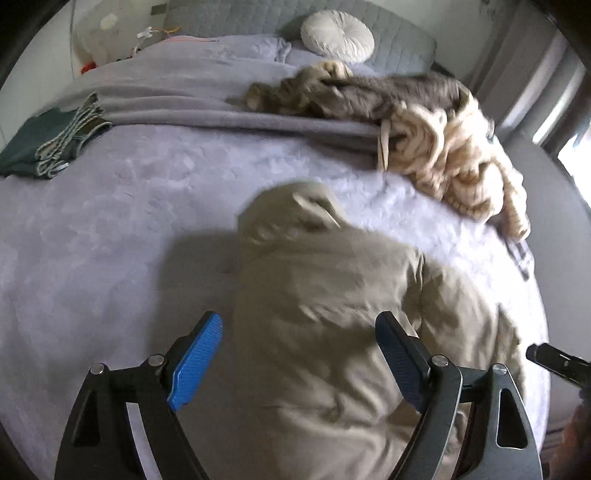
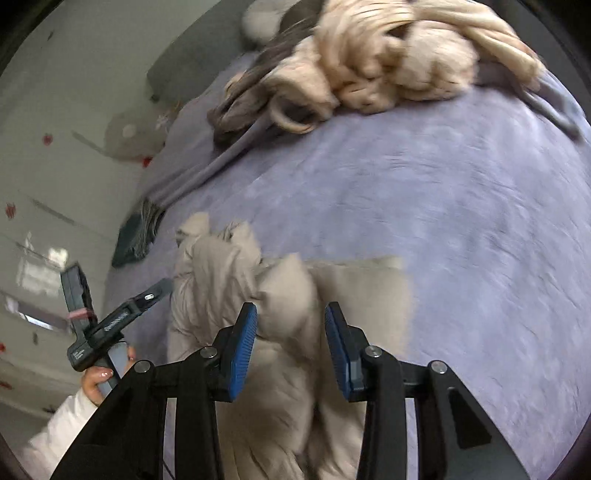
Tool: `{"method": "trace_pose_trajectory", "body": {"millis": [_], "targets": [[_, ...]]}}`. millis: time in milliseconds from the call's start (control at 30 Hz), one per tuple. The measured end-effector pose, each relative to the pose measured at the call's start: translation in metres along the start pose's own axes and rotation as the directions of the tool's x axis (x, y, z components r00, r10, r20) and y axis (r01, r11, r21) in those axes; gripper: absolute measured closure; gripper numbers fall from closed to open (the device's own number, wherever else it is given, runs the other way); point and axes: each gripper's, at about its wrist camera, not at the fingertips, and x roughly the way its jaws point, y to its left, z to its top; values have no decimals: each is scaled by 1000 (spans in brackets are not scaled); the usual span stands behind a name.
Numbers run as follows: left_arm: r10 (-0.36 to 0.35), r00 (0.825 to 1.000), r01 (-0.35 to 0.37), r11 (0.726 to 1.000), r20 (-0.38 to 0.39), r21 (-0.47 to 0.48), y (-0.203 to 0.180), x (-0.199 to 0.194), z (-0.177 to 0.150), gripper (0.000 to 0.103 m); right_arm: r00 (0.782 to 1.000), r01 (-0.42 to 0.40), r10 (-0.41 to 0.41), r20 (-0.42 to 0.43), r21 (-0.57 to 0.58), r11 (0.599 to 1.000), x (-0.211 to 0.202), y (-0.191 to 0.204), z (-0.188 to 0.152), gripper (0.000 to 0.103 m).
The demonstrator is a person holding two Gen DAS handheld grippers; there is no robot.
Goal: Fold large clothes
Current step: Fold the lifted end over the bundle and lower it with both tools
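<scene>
A beige hooded top [image 1: 325, 295] lies crumpled on the lavender bed cover [image 1: 110, 229], hood toward the headboard. My left gripper [image 1: 299, 328] is open and hovers over the top's lower part, holding nothing. In the right wrist view the same beige top [image 2: 236, 280] is bunched up. My right gripper [image 2: 291, 314] is open, its blue pads on either side of a raised fold of the fabric, not closed on it. The left gripper's body [image 2: 110, 321] and the hand holding it show at the left. The right gripper's tip [image 1: 554, 360] shows at the right edge of the left wrist view.
A pile of cream chunky knit and grey-brown clothes [image 1: 424, 122] lies at the far right of the bed, also in the right wrist view [image 2: 369, 62]. A folded dark green garment [image 1: 44, 144] sits at the far left. A round white cushion [image 1: 336, 35] leans on the grey headboard.
</scene>
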Motion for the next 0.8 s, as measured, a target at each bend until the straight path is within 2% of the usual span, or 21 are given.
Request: {"method": "trace_pose_trajectory", "body": {"millis": [67,133,167,267,433,600,700,800], "targets": [[3,1000,-3,1000,7,15,-6,4,-18,17,996,86,-87,-5,-32,996,24,6,-7,61],[31,999,-32,999,33,34,-20,10,-27,17,990,141,-140,-33,8,990,44,-13,-16,63],[35,999,-37,998,33,42,-24,13,-31,17,989,145,-143,-44,32,989,48,-27,-22,64],[59,997,-61,997,39,57,-35,21,-38,16,995,88,-84,-52,88,992,62,-60,-32,64],[102,994,-104,991,30,79,-40,26,-38,13,992,113,-111,-56,40,993,70,-57,-35,64],[80,997,-82,994,18,74,-26,-17,-43,13,989,129,-126,-82,41,991,49,-39,-27,61],[71,997,-73,993,23,94,-14,-53,-65,13,992,108,-108,-66,0,994,25,-24,-39,61],[55,998,-56,994,12,95,-7,-79,-94,13,993,103,-106,-51,-59,993,-2,-8,-66,61]]}}
